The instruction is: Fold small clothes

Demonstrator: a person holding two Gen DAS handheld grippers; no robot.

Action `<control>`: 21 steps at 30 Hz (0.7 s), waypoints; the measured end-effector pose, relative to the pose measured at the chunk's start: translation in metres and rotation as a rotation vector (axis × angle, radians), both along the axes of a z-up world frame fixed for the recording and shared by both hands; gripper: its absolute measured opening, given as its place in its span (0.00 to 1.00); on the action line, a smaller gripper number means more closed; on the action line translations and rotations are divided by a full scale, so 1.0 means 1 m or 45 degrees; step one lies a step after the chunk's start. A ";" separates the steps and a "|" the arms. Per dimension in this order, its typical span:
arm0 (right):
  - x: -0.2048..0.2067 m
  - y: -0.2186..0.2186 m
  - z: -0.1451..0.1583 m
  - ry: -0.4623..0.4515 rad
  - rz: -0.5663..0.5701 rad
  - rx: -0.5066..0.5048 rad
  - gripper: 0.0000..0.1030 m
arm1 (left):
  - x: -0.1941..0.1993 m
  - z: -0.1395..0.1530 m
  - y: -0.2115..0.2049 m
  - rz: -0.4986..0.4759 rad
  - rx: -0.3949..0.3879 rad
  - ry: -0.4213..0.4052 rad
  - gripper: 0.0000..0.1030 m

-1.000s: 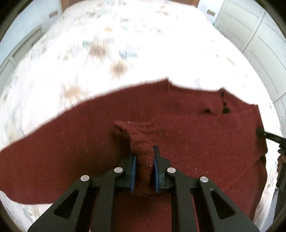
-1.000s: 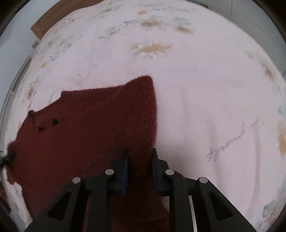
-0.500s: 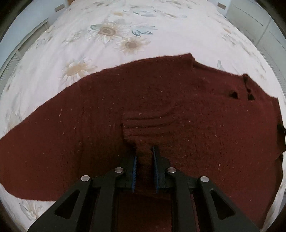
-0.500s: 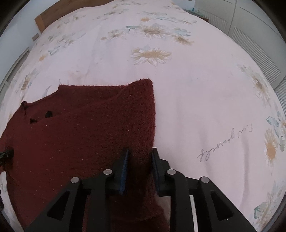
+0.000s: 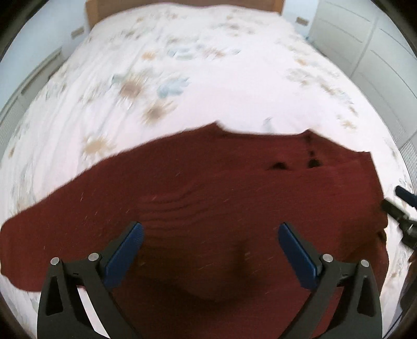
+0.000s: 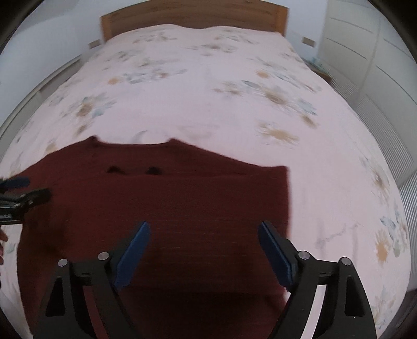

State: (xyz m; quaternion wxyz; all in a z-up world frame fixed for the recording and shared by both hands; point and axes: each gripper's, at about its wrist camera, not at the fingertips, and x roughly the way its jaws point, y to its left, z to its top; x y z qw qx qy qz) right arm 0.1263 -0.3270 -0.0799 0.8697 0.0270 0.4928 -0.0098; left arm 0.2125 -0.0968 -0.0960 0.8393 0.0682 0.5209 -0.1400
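A dark red knitted sweater (image 5: 234, 198) lies flat on the bed, its long sleeve stretched out to the left; it also shows in the right wrist view (image 6: 195, 203) with its right edge folded straight. My left gripper (image 5: 209, 232) is open and empty above the sweater's lower middle. My right gripper (image 6: 203, 232) is open and empty above the sweater's right part. Each gripper shows at the edge of the other's view, the right one (image 5: 398, 206) and the left one (image 6: 23, 193).
The bed (image 6: 208, 86) has a white cover with a flower print and a wooden headboard (image 6: 192, 18). White wardrobe doors (image 6: 372, 52) stand along the right side. A low white unit (image 5: 23, 91) runs along the left.
Both grippers have opened and let go of the sweater, then drawn back and up. The sweater now lies flat on the bed.
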 end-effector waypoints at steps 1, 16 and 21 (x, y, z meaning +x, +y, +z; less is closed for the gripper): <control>0.000 0.009 -0.005 0.001 0.017 -0.003 0.91 | -0.003 -0.001 -0.005 -0.008 -0.001 -0.017 0.99; -0.021 -0.011 -0.077 0.129 -0.031 -0.057 0.99 | -0.013 -0.084 0.002 -0.061 0.113 0.058 0.99; -0.025 -0.030 -0.079 0.123 -0.093 -0.068 0.99 | -0.015 -0.092 0.019 -0.032 0.038 0.049 0.99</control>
